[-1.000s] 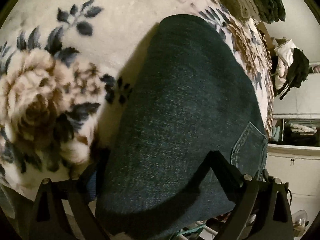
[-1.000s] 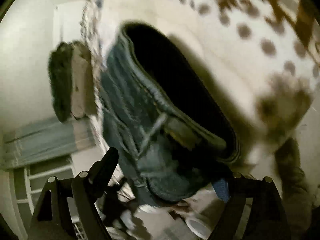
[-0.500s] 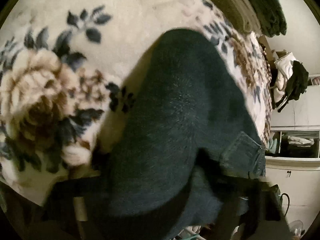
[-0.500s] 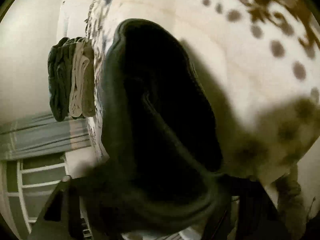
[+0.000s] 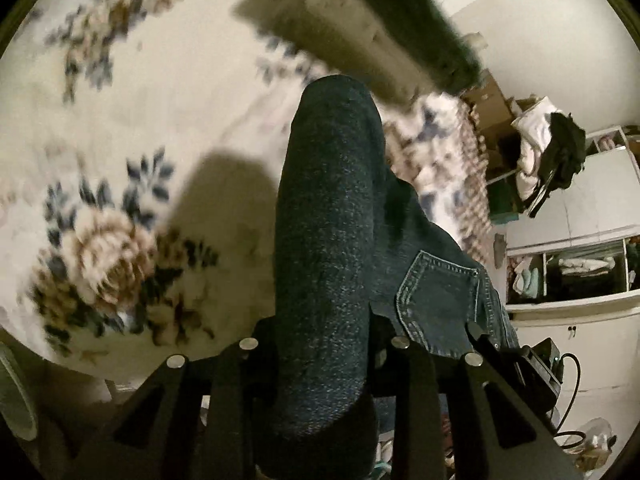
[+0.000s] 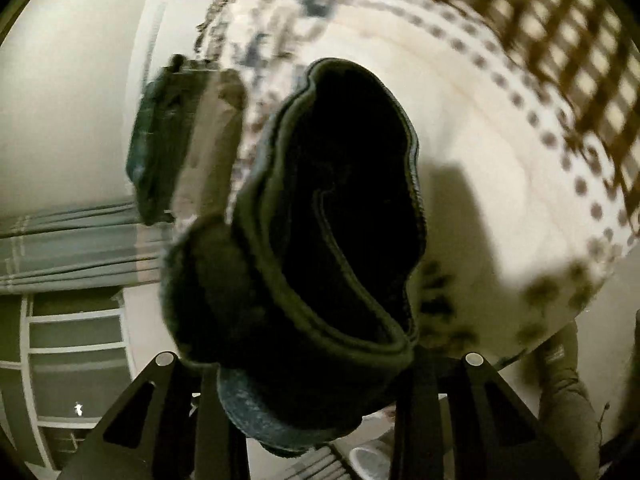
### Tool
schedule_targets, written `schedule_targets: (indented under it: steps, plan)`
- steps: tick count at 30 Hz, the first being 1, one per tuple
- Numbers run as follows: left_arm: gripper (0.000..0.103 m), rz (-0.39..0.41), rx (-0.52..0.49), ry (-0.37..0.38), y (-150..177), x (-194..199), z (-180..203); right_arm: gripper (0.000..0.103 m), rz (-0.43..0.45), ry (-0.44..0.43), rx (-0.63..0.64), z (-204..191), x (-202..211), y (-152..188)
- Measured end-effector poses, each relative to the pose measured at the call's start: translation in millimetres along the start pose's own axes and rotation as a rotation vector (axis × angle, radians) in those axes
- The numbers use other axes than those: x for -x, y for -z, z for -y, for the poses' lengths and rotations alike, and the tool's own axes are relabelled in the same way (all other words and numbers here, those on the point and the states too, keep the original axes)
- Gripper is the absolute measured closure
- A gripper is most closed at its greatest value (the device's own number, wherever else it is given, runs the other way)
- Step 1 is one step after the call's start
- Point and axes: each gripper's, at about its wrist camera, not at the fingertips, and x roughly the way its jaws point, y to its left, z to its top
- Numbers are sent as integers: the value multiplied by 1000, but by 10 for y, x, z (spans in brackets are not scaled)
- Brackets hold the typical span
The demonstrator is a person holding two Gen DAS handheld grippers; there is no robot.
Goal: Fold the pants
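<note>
Dark blue folded jeans (image 5: 328, 216) hang above a cream floral blanket (image 5: 132, 92) on the bed. My left gripper (image 5: 324, 340) is closing its jaws on the near fold of the jeans, and the cloth fills the gap between the fingers. A back pocket (image 5: 436, 300) with pale stitching shows to the right. In the right wrist view the waistband end of the jeans (image 6: 332, 216) bunches up dark, and my right gripper (image 6: 316, 364) is closing its jaws on that thick bundle. Both ends are lifted off the blanket (image 6: 492, 160).
A stack of folded clothes (image 5: 384, 32) lies on the far side of the bed, also seen as the stack (image 6: 180, 136) in the right wrist view. White shelves and cupboards (image 5: 576, 272) stand at the right. A grey curtain (image 6: 68, 248) hangs at the left.
Both grippers went from open around the flat jeans to closed on them. The jeans have been raised off the blanket and now hang bunched; the bed looks farther away.
</note>
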Motion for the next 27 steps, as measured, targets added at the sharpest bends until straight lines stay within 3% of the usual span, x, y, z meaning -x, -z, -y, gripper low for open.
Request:
schedule_targets:
  steps: [6,11,16,21,24,27]
  plan:
    - [78,78,-16,41,-721,459,467,68,16,-58,68,-1059,45,-437]
    - [78,130,-49,80,-1736,569,846,68,60,-103,119,-1981,-242,-1043]
    - [78,172,-84,97,-2904,445,1072,68,93,-147,127,-2737,-818,-1676]
    - [78,165,-58,88,-3704,95,913,68,70,-142,126,-3112,-1516,-2222]
    - [78,145,-42,66,-3895,-127,808,68,39,-99,122,-3208,-1968,-2550]
    - [77,107,-1,61,-3965,-339,627,68,15,-45,126,-3164,-2185,-2658]
